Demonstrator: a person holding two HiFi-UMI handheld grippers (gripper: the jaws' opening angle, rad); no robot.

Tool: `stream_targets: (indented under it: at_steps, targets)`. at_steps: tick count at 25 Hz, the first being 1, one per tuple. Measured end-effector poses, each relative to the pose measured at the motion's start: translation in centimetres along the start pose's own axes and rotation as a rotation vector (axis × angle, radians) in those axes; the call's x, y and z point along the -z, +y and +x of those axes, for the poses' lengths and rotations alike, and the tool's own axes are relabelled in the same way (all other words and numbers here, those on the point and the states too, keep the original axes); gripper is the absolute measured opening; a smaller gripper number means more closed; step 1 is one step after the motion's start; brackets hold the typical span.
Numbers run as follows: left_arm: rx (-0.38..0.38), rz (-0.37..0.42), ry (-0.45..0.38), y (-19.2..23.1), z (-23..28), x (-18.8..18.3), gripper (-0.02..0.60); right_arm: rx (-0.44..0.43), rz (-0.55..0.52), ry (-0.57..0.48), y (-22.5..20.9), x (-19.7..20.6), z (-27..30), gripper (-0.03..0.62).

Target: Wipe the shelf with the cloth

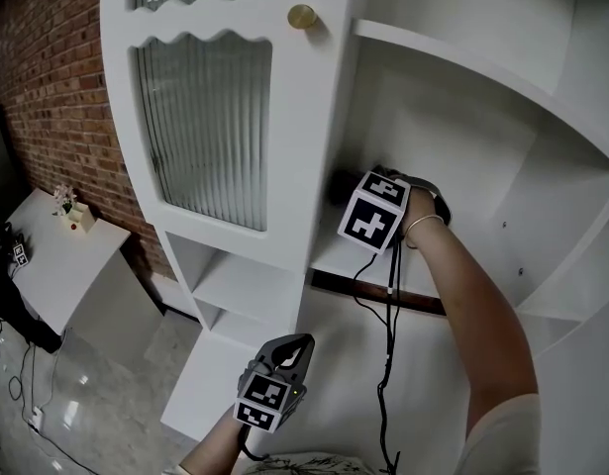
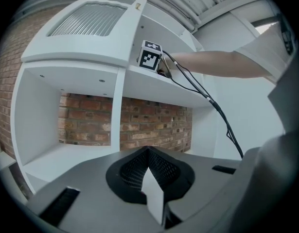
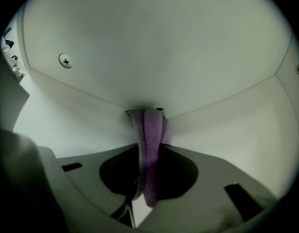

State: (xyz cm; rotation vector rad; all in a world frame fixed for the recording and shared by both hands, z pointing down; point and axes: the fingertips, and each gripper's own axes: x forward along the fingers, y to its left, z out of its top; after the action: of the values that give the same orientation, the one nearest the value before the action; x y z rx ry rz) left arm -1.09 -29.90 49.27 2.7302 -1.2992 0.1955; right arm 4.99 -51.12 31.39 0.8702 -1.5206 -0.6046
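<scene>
One purple terry cloth (image 3: 150, 154), two grippers and one tall white wooden shelf unit (image 1: 314, 117) are showing. The right gripper (image 1: 363, 206) is reaching into the open compartment, its jaws pinching the folded cloth between them. The cloth's long axis is running along the jaws, pointing forward, and its far end is touching the seam where two white panels meet. The left gripper (image 1: 295, 346) is hanging low outside the unit, with its jaws pressed together on nothing.

The white shelf (image 1: 329, 255) bears a purple cloth (image 3: 150, 144), its end pressed where board meets back wall.
</scene>
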Motion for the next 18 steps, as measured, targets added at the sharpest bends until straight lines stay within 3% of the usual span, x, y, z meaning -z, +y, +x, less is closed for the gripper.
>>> stream_targets:
  at_steps: [18]
  targets:
    - [0.054,0.047,-0.001,-4.6,-2.5,-0.3,0.006,-0.114,-0.127,-0.064,8.8,-1.3,-10.8,0.077]
